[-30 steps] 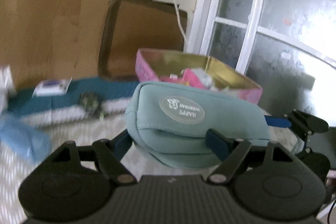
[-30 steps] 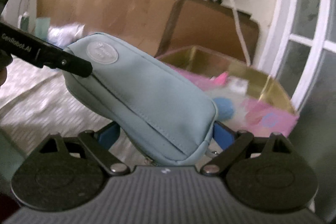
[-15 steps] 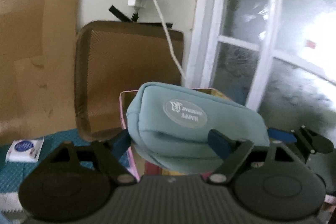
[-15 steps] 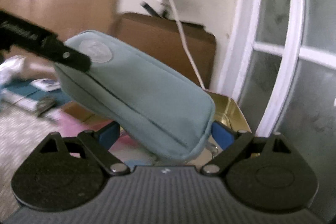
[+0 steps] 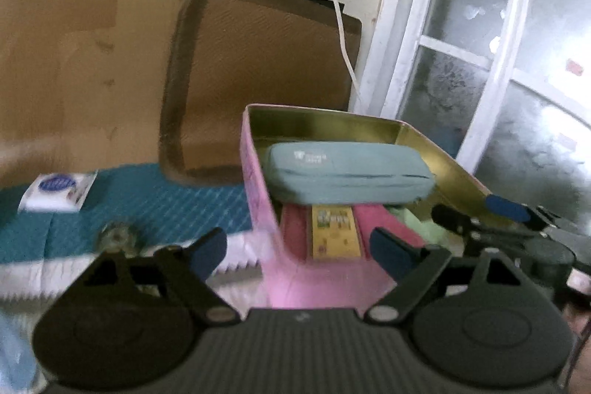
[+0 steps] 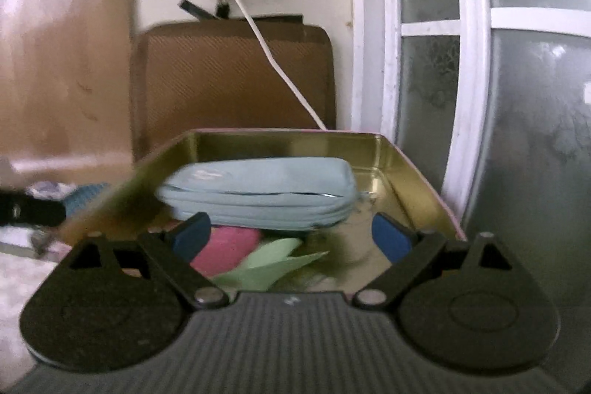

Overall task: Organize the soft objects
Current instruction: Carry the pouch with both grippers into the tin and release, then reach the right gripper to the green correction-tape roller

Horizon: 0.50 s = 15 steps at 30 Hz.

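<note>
At the far left of the left wrist view a small white packet point(image 5: 57, 191) lies on the teal quilted cover point(image 5: 155, 202), well apart from the rest. Next comes the left tongs point(image 5: 297, 250), spread wide and holding nothing, its blue pads straddling the near pink wall of the tin box point(image 5: 258, 194). Inside that gold-lined box the teal pouch point(image 5: 349, 177) lies on its side, zip seam facing the cameras, resting across a pink item point(image 5: 388, 222) and a yellow card point(image 5: 334, 231), with pale green fabric point(image 6: 273, 264) beside them. The pouch looks light and padded, so it should give under pressure and not slip much; its long body is the sensible place to pinch, across the narrow thickness near the middle, since the ends would let it droop. Nothing about it seems fragile. At the right, the right tongs point(image 6: 291, 235) is likewise wide apart and empty, hovering just short of the pouch over the box's near edge.
</note>
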Each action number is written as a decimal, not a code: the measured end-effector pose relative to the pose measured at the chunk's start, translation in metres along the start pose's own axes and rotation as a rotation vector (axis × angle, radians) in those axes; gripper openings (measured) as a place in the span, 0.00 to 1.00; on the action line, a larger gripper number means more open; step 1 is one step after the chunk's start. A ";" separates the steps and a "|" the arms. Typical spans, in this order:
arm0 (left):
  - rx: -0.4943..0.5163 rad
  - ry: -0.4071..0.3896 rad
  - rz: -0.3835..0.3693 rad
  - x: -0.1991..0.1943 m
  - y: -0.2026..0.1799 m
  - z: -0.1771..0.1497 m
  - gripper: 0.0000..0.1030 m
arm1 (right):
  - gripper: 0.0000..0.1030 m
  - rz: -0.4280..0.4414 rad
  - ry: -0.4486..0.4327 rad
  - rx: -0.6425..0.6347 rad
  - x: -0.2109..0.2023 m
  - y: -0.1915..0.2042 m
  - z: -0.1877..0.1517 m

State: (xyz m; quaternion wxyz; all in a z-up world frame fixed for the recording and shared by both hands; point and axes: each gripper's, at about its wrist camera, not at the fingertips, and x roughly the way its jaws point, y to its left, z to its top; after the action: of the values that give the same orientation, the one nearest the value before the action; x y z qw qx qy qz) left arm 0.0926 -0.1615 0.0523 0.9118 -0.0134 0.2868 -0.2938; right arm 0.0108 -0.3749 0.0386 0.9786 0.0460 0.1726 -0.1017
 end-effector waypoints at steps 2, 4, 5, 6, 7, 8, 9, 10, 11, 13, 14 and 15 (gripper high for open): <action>-0.006 -0.017 -0.011 -0.022 0.008 -0.013 0.85 | 0.93 0.041 -0.031 0.025 -0.009 0.007 0.000; -0.015 -0.019 -0.006 -0.045 0.021 -0.029 0.86 | 0.93 0.091 -0.057 0.038 -0.022 0.020 -0.001; -0.020 -0.019 0.008 -0.056 0.030 -0.039 0.86 | 0.92 0.118 -0.069 0.038 -0.029 0.027 -0.002; -0.023 -0.016 0.036 -0.066 0.039 -0.048 0.86 | 0.89 0.152 -0.080 0.036 -0.033 0.037 -0.004; -0.027 -0.014 0.068 -0.075 0.049 -0.056 0.86 | 0.81 0.196 -0.081 0.030 -0.037 0.049 -0.005; -0.036 -0.015 0.114 -0.086 0.061 -0.065 0.86 | 0.71 0.235 -0.073 0.021 -0.039 0.059 -0.006; -0.047 -0.014 0.158 -0.094 0.072 -0.072 0.86 | 0.66 0.283 -0.057 0.005 -0.040 0.073 -0.007; -0.065 -0.008 0.204 -0.101 0.084 -0.077 0.85 | 0.55 0.332 -0.033 -0.017 -0.039 0.087 -0.008; -0.089 0.001 0.246 -0.108 0.098 -0.083 0.83 | 0.43 0.389 -0.002 -0.045 -0.036 0.104 -0.010; -0.121 0.004 0.317 -0.117 0.120 -0.093 0.72 | 0.33 0.459 0.053 -0.110 -0.029 0.137 -0.015; -0.125 0.010 0.361 -0.119 0.128 -0.098 0.60 | 0.32 0.472 0.071 -0.150 -0.024 0.155 -0.018; -0.127 0.020 0.390 -0.118 0.134 -0.102 0.55 | 0.32 0.477 0.082 -0.177 -0.020 0.170 -0.021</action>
State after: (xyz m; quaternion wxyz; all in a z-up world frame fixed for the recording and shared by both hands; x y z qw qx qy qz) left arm 0.0310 0.0285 0.0020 0.9458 -0.0120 0.3109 -0.0931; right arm 0.0220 -0.2031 0.0354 0.9673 0.0039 0.2047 0.1496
